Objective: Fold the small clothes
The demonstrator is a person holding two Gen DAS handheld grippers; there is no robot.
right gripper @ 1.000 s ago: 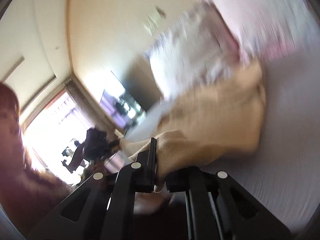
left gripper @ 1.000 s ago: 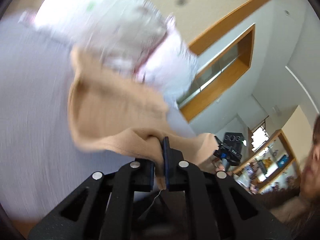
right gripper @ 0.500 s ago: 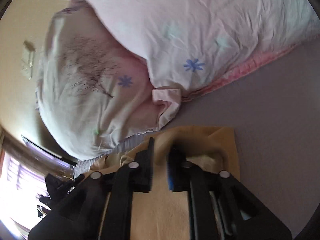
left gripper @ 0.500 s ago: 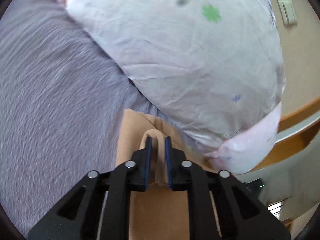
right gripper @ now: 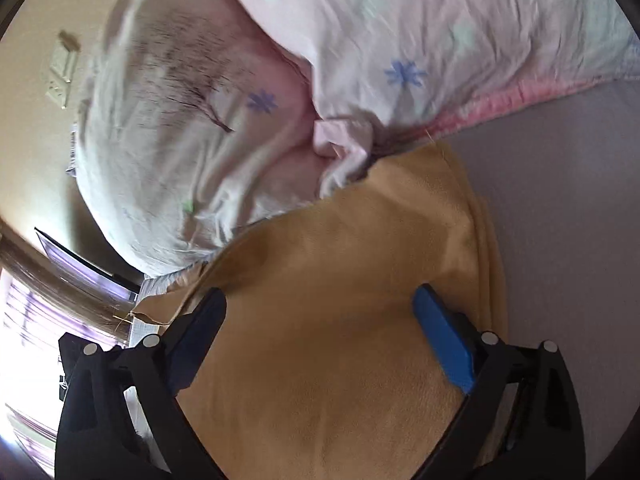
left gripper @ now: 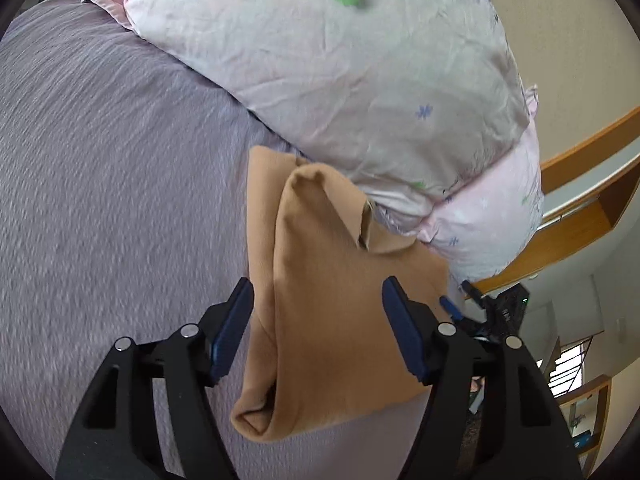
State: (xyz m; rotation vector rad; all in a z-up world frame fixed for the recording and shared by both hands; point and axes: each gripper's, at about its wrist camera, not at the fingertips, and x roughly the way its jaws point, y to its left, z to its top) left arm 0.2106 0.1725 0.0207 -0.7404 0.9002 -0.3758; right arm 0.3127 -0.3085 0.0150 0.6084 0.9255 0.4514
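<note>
A tan garment [left gripper: 320, 304] lies folded over on the purple bedspread [left gripper: 100, 160], its far end against the pillows. My left gripper [left gripper: 318, 304] is open, its blue-padded fingers standing on either side of the cloth just above it. In the right wrist view the same garment [right gripper: 340, 320] fills the lower middle. My right gripper [right gripper: 320, 336] is open too, fingers spread wide over the cloth and holding nothing. The right gripper's tip also shows past the garment's right edge in the left wrist view [left gripper: 460, 304].
A white floral pillow [left gripper: 360, 80] and a pink one [left gripper: 488, 208] lie just beyond the garment. They show in the right wrist view [right gripper: 200, 140] too. The bedspread [right gripper: 560, 200] extends to the right. A wooden-trimmed wall [left gripper: 580, 200] stands behind.
Both grippers carried the tan garment down onto the bed, then opened and let go of it. The cloth now lies loose between the spread fingers.
</note>
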